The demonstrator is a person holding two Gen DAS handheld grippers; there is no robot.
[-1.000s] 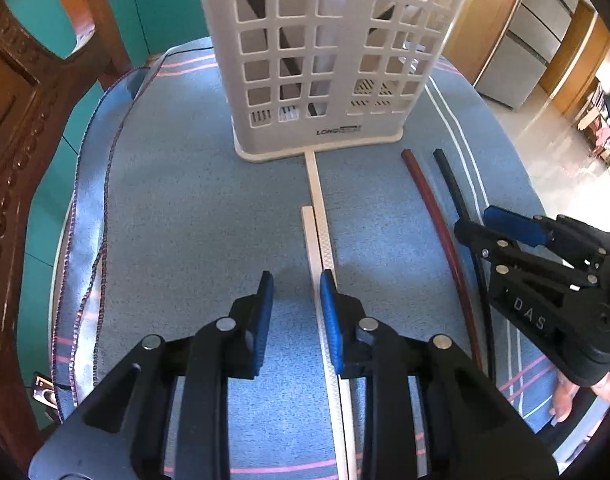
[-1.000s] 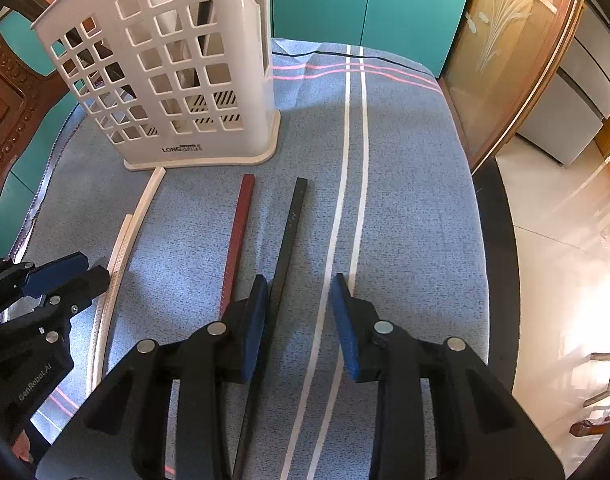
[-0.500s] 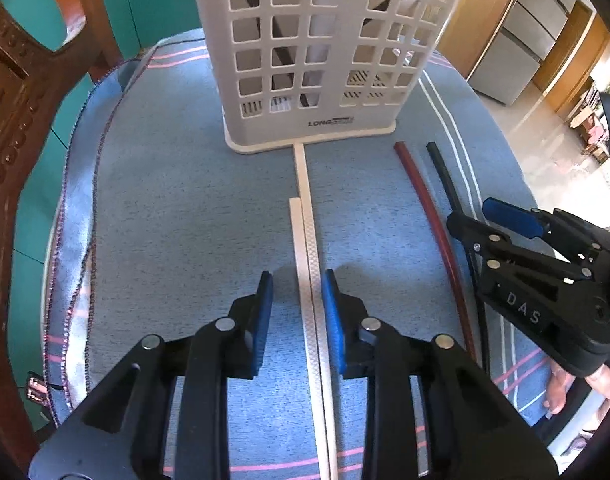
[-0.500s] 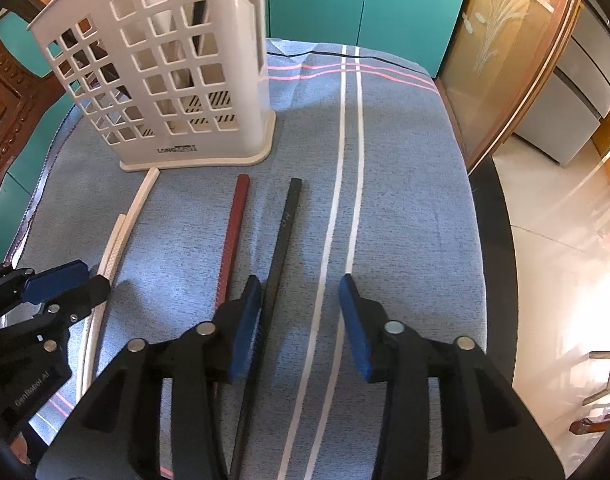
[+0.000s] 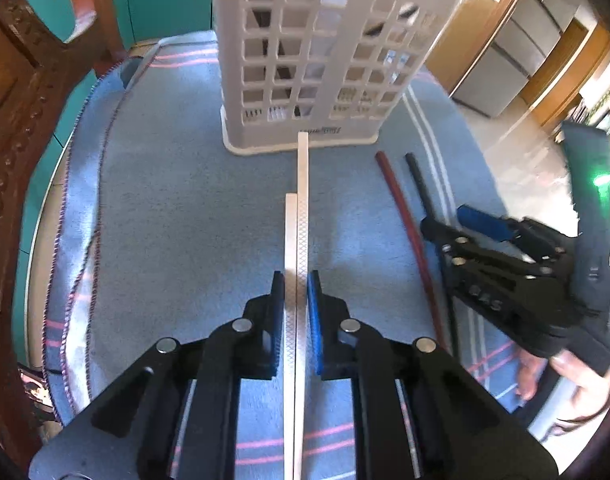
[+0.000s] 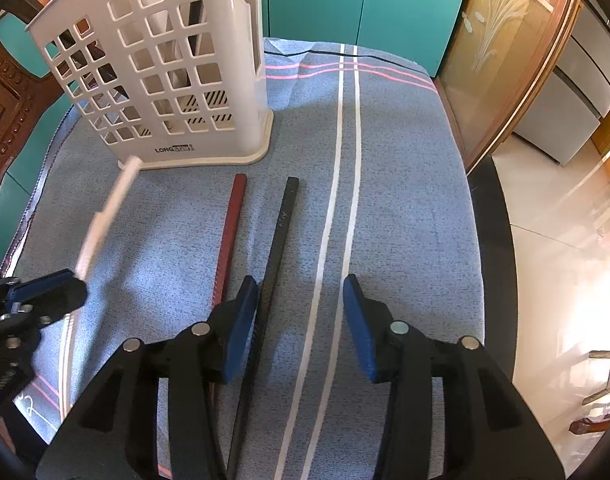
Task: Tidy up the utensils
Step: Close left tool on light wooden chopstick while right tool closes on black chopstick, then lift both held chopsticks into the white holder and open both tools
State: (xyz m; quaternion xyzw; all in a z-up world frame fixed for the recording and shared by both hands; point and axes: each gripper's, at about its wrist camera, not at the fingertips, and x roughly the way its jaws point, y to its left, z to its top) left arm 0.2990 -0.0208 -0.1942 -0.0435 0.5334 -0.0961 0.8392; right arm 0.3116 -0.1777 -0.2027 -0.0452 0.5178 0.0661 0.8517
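The left gripper [image 5: 296, 288] clamps the white chopsticks [image 5: 301, 208], lifted, tips toward the basket [image 5: 305, 60]. The right gripper [image 6: 297, 320] hangs released over the black chopstick [image 6: 279, 232] on the counter [image 6: 405, 200]. These sticks look light, stiff and slippery; a mid-length grip seems best.

"LONG" (rest of the word blurred) on the white basket's [image 6: 177, 80] base label.
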